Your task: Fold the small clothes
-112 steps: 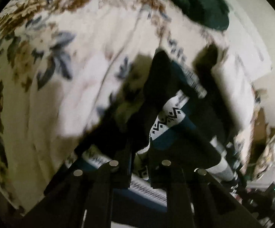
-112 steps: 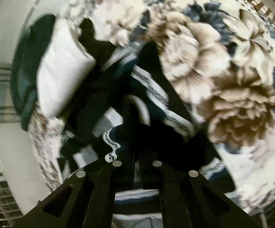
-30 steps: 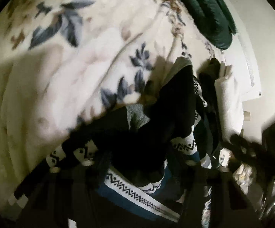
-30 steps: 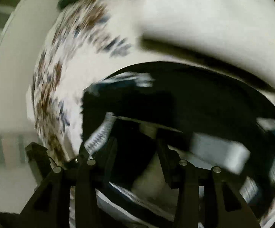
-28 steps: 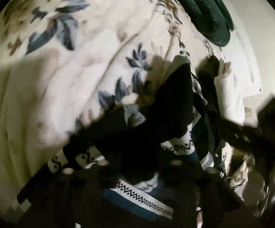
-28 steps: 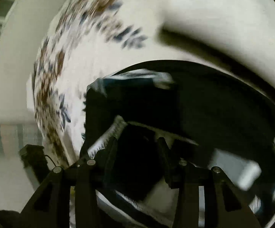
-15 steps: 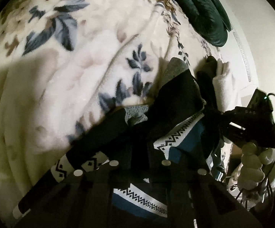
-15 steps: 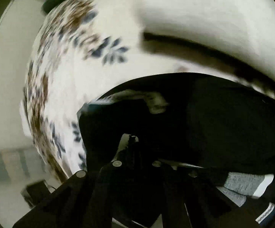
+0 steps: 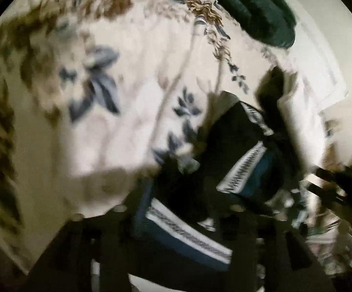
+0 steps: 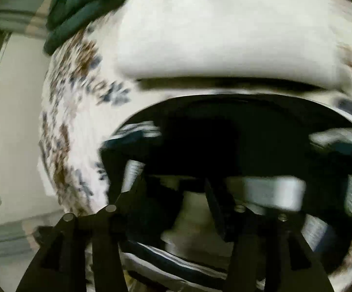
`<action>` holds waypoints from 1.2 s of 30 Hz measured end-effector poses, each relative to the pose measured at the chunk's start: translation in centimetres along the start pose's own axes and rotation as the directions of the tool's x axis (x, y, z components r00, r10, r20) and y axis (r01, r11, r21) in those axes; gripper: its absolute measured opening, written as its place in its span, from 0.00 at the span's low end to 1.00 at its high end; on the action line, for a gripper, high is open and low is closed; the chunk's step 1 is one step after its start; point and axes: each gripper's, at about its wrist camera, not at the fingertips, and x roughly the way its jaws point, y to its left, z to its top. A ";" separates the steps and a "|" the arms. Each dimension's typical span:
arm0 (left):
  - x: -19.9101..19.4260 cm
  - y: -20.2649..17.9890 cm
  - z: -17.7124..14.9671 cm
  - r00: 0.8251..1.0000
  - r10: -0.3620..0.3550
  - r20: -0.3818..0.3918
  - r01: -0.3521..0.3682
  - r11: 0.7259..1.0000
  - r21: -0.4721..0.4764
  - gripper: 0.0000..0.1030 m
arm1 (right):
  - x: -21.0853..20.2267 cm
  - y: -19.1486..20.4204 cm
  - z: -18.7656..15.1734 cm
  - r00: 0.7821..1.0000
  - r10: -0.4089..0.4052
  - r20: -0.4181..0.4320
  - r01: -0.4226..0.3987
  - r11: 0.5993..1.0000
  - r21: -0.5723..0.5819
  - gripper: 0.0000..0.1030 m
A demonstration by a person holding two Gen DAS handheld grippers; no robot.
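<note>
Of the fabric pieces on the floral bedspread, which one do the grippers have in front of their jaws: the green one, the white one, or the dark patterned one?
The dark garment with white zigzag bands, directly ahead of both grippers. The white folded piece lies just beyond it, and the green bundle sits at the far edge of the floral bedspread.

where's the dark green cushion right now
The dark green cushion lies at the top right of the left wrist view, at the far edge of the floral blanket, beyond the dark patterned garment; the right wrist view shows it top left.
</note>
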 end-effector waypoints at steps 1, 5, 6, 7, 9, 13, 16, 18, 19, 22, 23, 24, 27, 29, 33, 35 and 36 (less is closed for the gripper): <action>0.0 -0.3 0.3 0.999 0.034 0.005 -0.034 0.999 0.030 0.61 | -0.8 -1.3 -0.8 1.000 -0.025 0.014 0.025 0.999 0.021 0.62; -0.1 -3.5 1.3 0.990 0.124 0.060 -0.133 0.973 0.187 0.81 | -3.6 -7.3 -5.4 0.997 -0.070 0.039 0.063 0.985 0.161 0.64; 0.1 -4.4 1.2 0.987 0.142 0.069 -0.154 0.963 0.221 0.92 | -3.8 -8.1 -6.2 0.996 -0.074 0.043 0.064 0.981 0.184 0.64; 0.4 -5.6 1.1 0.984 0.160 0.078 -0.175 0.949 0.263 0.95 | -4.2 -9.4 -7.4 0.995 -0.084 0.054 0.070 0.973 0.219 0.64; 1.6 -7.6 0.8 0.980 0.183 0.077 -0.198 0.925 0.325 0.96 | -4.9 -11.6 -9.3 0.989 -0.127 0.082 0.100 0.958 0.269 0.64; 6.0 -10.8 -0.6 0.976 0.217 0.019 -0.204 0.882 0.424 0.96 | -5.1 -15.4 -11.1 0.979 -0.174 0.109 0.128 0.932 0.338 0.64; 10.0 -12.0 -1.6 0.963 0.270 -0.018 -0.227 0.841 0.490 0.96 | -4.5 -17.1 -10.7 0.974 -0.190 0.121 0.136 0.924 0.357 0.64; 11.6 -12.1 -1.5 0.960 0.279 -0.032 -0.226 0.833 0.505 1.00 | -4.4 -17.9 -10.3 0.966 -0.225 0.130 0.165 0.918 0.359 0.64; 12.1 -11.8 -1.1 0.961 0.273 -0.048 -0.215 0.842 0.494 1.00 | -4.4 -18.1 -10.0 0.962 -0.230 0.145 0.165 0.919 0.358 0.64; 12.8 -11.0 0.0 0.967 0.232 -0.100 -0.161 0.870 0.466 1.00 | -3.6 -18.5 -9.1 0.962 -0.225 0.154 0.156 0.917 0.367 0.64; 12.9 -10.7 0.3 0.969 0.215 -0.118 -0.140 0.880 0.454 1.00 | -3.5 -18.5 -8.9 0.963 -0.221 0.153 0.152 0.918 0.367 0.64; 13.1 -10.5 0.5 0.970 0.203 -0.132 -0.125 0.886 0.447 1.00 | -3.2 -18.7 -8.6 0.964 -0.220 0.148 0.153 0.917 0.367 0.63; 13.0 -9.7 0.6 0.978 0.166 -0.130 -0.096 0.897 0.431 1.00 | -2.8 -19.1 -8.1 0.963 -0.222 0.150 0.154 0.918 0.365 0.42; 13.3 -9.3 1.1 0.977 0.153 -0.150 -0.083 0.915 0.395 1.00 | -2.5 -19.1 -8.0 0.970 -0.193 0.146 0.129 0.923 0.362 0.33; 11.5 -9.7 2.0 0.974 0.198 -0.109 -0.139 0.905 0.401 1.00 | -3.9 -18.3 -7.8 0.960 -0.193 0.201 0.114 0.930 0.350 0.09; 8.3 -10.6 2.0 0.976 0.216 0.014 -0.203 0.886 0.417 1.00 | -6.0 -17.7 -8.0 0.922 -0.270 0.277 0.164 0.921 0.354 0.08; 7.2 -10.9 2.0 0.972 0.228 0.061 -0.232 0.876 0.424 1.00 | -6.3 -17.6 -7.9 0.910 -0.300 0.287 0.192 0.917 0.349 0.08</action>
